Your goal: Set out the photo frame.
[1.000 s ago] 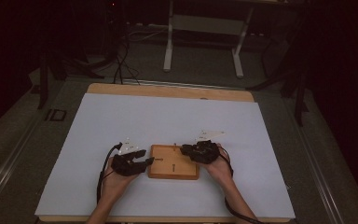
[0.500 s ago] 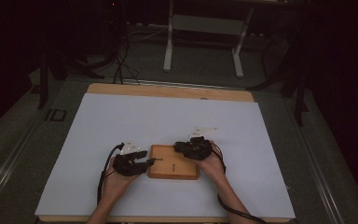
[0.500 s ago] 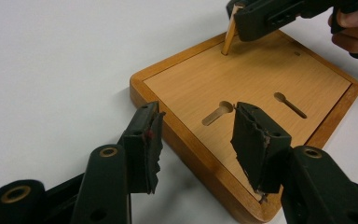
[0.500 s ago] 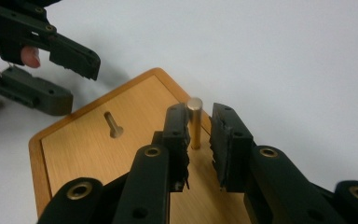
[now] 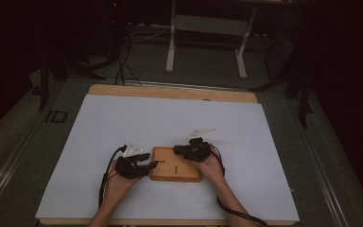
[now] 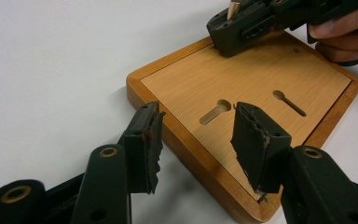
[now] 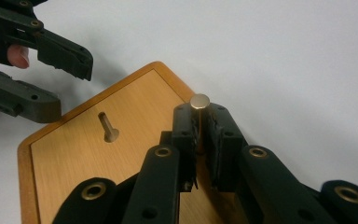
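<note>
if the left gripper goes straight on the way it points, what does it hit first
Likely the wooden board: the left gripper has one jaw over it, one beside its edge. Further on sits the right gripper, though depth is unclear.

The white table [image 5: 123,123] lies bare all around the wooden board [image 5: 176,171]. Only the left gripper [image 5: 152,164] at its left edge and the right gripper [image 5: 182,151] at its far right corner block the way.

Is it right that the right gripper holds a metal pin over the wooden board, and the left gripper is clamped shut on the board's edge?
Not quite. The left gripper is open, its jaws astride the board edge without pressing it, as the left gripper view shows. The right gripper does hold the pin over the board.
</note>
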`<state>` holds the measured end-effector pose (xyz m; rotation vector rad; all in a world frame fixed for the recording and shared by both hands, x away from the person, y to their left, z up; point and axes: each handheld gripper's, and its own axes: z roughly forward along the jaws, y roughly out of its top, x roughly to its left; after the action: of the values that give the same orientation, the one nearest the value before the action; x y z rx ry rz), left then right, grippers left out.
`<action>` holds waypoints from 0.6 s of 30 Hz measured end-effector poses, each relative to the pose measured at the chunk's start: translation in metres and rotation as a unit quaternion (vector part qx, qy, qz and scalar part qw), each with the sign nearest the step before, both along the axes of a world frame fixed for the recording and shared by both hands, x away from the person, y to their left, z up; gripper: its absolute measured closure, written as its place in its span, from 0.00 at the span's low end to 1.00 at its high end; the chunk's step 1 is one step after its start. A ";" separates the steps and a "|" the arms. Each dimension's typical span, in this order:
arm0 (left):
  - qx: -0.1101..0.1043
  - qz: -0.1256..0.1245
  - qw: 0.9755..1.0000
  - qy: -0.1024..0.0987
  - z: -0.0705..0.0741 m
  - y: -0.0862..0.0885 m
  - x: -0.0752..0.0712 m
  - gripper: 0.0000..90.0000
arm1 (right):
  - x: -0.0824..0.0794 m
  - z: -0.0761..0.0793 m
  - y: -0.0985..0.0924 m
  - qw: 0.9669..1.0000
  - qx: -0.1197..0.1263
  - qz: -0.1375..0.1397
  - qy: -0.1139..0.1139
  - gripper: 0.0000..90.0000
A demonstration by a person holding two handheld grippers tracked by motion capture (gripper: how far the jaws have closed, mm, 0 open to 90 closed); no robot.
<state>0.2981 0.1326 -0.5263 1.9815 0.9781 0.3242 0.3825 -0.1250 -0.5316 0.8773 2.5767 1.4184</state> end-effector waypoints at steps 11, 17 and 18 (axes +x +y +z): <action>0.001 -0.002 1.000 0.003 0.000 0.000 0.000 0.58 | 0.004 0.001 -0.001 1.000 0.000 0.008 0.015 0.92; 0.002 -0.002 1.000 0.004 0.000 0.000 0.000 0.58 | 0.002 0.001 0.000 1.000 -0.003 0.005 0.007 0.91; 0.002 -0.002 1.000 0.004 0.000 0.000 0.000 0.58 | 0.002 0.001 0.000 1.000 0.000 0.006 0.007 0.91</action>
<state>0.2984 0.1323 -0.5268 1.9898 0.9790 0.3149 0.3848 -0.1252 -0.5305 0.8774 2.5956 1.4204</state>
